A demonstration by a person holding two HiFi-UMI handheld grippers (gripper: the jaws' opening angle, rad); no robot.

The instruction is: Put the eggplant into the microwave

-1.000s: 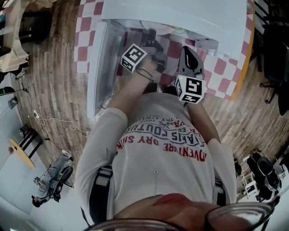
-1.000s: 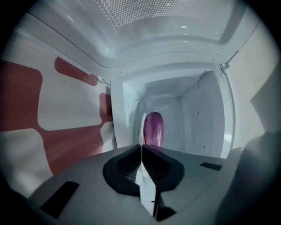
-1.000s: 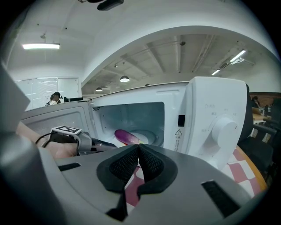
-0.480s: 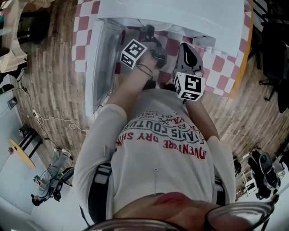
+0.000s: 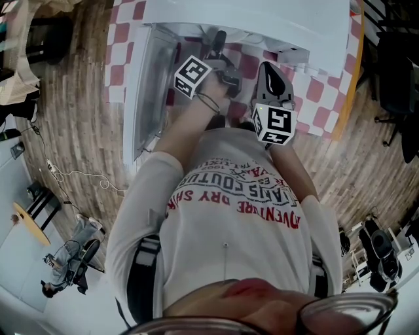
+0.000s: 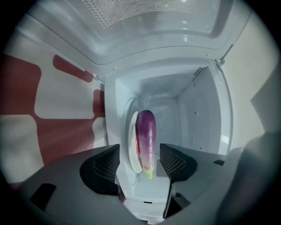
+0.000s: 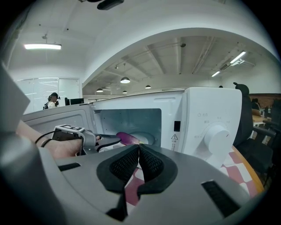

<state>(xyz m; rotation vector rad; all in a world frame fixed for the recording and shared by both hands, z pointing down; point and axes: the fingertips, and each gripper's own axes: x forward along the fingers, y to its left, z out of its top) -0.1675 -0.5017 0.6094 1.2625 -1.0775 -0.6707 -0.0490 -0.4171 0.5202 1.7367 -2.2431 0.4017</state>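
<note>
Head view: the left tool (image 5: pixel 218 40) reaches into the open microwave (image 5: pixel 262 19) at 12 o'clock, and the right tool (image 5: pixel 270 72) waits outside, at its 4 o'clock. The shirt (image 5: pixel 242 196) reads "ADVENTURE".

Left gripper view: its jaws have just been opening. They flank the eggplant (image 6: pixel 146 140) without pressing it. It lies on the turntable (image 6: pixel 131 149), long axis 12-to-6, stem nearest.

Right gripper view: jaws clenched, empty. The panel's warning label (image 7: pixel 174 137) is unreadable.

Red-white chk cloth (image 5: pixel 124 39); wood floor (image 5: pixel 78 131); blk chair (image 5: pixel 399 78) at right; white cable (image 5: pixel 82 175) on floor.
</note>
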